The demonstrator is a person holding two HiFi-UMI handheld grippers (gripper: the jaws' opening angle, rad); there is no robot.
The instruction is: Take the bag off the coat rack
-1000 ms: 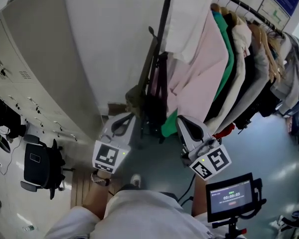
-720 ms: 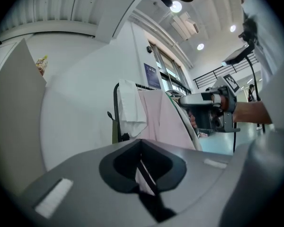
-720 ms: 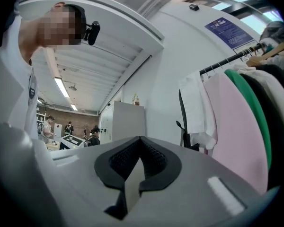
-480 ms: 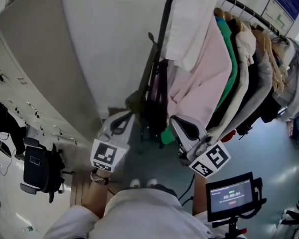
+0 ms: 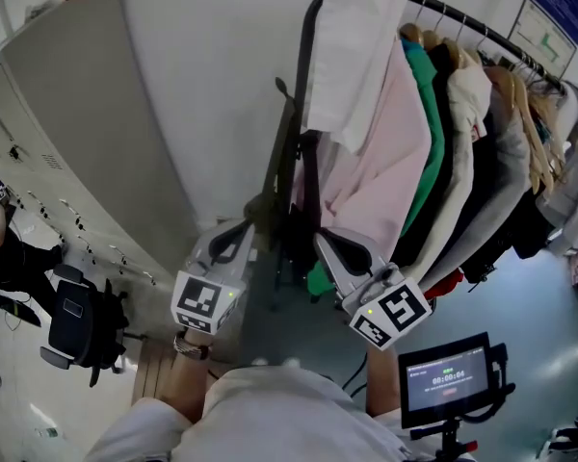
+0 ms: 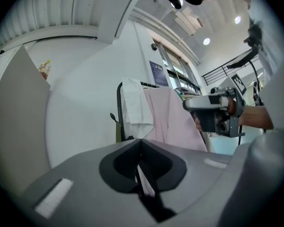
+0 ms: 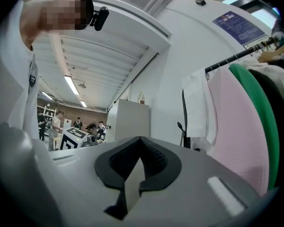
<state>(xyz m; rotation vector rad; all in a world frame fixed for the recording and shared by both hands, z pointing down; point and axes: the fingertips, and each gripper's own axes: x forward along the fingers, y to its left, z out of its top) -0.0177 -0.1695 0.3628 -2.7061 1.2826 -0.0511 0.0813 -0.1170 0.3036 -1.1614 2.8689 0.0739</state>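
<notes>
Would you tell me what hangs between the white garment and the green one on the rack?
A pink garment hangs between the white garment and the green garment; the head view and right gripper view show it.

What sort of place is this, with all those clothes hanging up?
Probably a workplace cloakroom or locker corner rather than a home: a coat rack crowded with garments, grey metal lockers, and an office chair nearby.

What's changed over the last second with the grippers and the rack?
The left gripper and right gripper both edged toward the coat rack, the right one shifting left, nearer the dark bag. Nothing grasped or released: both jaws stay shut and empty; the bag still hangs.
</notes>
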